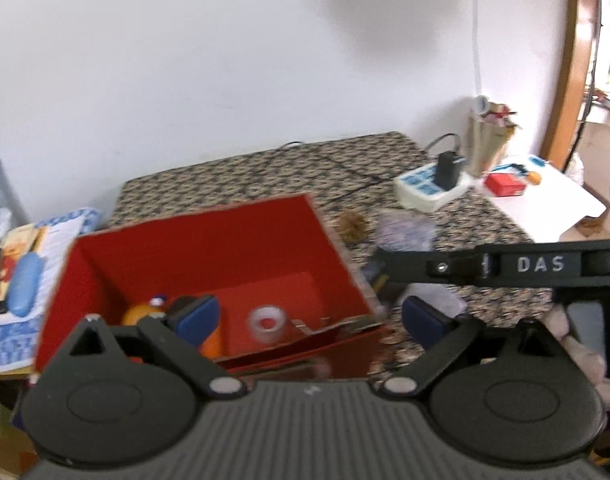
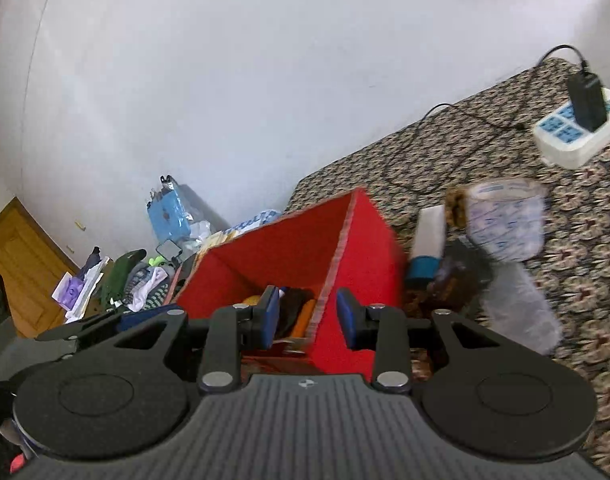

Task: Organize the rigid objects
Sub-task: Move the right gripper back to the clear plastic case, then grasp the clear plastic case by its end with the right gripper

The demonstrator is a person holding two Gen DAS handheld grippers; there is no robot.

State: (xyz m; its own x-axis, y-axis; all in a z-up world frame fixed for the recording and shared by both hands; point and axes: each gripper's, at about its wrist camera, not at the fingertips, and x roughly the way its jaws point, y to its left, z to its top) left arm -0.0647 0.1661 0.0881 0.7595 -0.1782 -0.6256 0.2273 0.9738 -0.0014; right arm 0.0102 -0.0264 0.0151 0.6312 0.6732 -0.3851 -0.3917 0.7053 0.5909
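Note:
An open red box stands on the patterned table. Inside lie an orange bottle with a white and blue cap and a clear tape roll. My left gripper hangs open wide over the box's near wall with nothing between its fingers. My right gripper is open above the red box, its fingers on either side of the box's right wall without touching it. Orange and dark items show inside. The right gripper's black body marked DAS crosses the left wrist view.
Right of the box lie a blurred clear printed cup, a white block, a blue cylinder and clear plastic. A power strip with a black adapter sits at the back. A blue case lies on papers to the left.

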